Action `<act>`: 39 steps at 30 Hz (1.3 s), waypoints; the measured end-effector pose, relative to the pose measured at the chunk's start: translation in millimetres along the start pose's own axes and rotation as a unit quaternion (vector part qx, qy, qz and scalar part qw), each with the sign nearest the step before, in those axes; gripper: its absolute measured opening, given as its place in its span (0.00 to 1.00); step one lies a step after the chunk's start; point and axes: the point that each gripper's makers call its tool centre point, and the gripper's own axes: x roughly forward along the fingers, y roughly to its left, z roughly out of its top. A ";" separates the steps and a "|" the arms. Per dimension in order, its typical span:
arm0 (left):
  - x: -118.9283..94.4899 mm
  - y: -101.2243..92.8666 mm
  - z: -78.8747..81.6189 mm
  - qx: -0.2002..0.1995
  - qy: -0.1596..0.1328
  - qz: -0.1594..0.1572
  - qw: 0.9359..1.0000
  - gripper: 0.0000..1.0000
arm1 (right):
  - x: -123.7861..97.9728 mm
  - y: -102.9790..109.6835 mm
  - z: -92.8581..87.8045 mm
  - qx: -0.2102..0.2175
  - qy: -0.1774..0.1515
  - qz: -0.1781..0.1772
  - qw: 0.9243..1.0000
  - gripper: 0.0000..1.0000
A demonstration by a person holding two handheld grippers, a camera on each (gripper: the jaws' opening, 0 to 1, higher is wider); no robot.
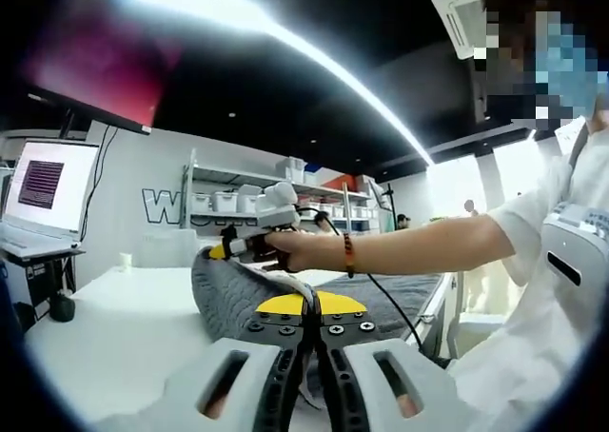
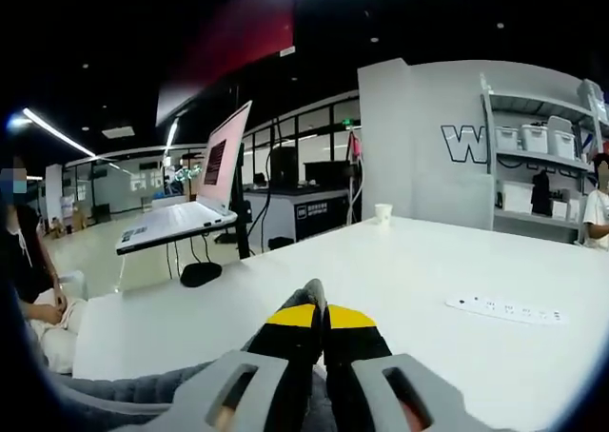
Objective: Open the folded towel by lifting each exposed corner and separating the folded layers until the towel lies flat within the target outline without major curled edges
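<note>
A grey towel [image 1: 224,294] lies on the white table [image 1: 124,327], with one edge pulled up off it. My left gripper [image 1: 311,304] has its yellow-tipped jaws shut on the towel's near edge. Farther back, a person's hand holds my right gripper [image 1: 221,251], which pinches the raised towel edge above the table. In the right gripper view, my right gripper [image 2: 321,310] is shut with a sliver of grey cloth between its tips. The towel [image 2: 133,389] trails off to the lower left there, over the white table [image 2: 428,270].
An open laptop [image 2: 190,213] on a stand and a black mouse [image 2: 200,273] sit past the table's far edge. A white power strip [image 2: 504,310] and a small cup [image 2: 383,212] lie on the table. A seated person [image 2: 29,280] is at the left. Shelves [image 1: 238,199] line the back wall.
</note>
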 end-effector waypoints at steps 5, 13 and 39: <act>-4.1 3.3 -4.6 0.002 0.005 0.002 1.000 0.00 | 2.8 4.7 -2.3 0.002 0.004 0.003 1.000 0.00; -12.9 16.9 -15.1 0.005 0.011 0.019 1.000 0.00 | 18.7 1.5 -16.0 0.008 0.016 0.005 1.000 0.00; -27.9 36.6 -45.7 -0.004 0.043 0.028 0.999 0.00 | 36.5 18.2 -51.2 0.020 0.042 0.014 0.999 0.00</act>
